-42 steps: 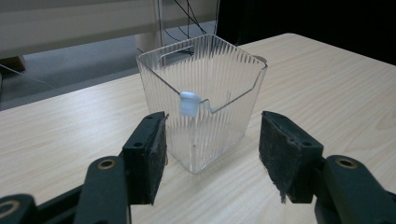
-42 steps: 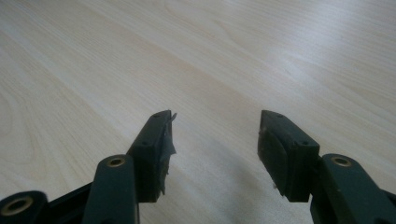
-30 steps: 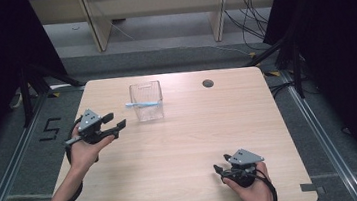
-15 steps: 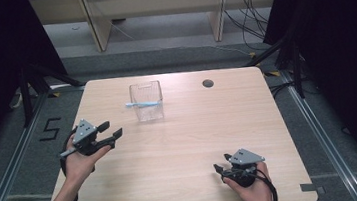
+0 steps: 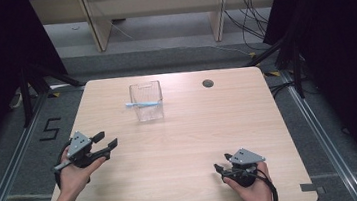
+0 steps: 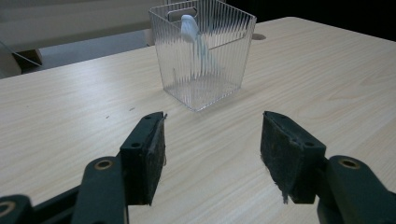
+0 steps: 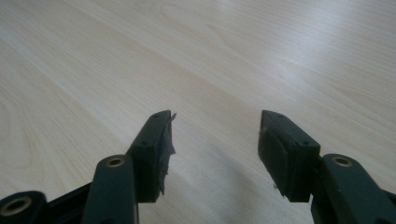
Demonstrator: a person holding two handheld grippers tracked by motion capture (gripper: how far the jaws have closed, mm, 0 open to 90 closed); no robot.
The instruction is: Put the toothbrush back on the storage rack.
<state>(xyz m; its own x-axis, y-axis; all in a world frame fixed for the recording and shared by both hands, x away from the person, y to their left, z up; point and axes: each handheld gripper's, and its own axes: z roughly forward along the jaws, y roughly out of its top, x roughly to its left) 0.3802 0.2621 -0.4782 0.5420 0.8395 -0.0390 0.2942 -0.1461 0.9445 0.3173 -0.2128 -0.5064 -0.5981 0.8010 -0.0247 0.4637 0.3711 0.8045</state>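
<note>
Clear ribbed bin [image 5: 147,100] stands toward the far middle of the wooden bench [image 5: 181,145], a pale blue item [image 5: 142,104] lying across its rim. Round cable hole [image 5: 208,83] lies well right. Left gripper [image 5: 104,141] and right gripper [image 5: 218,169], jaws wide and empty, flank bare wood; dark curtains surround.

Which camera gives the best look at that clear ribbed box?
The left gripper view: the clear ribbed box sits close, its ridges and a pale blue item inside showing. The high view shows the box small, farther away.
</note>
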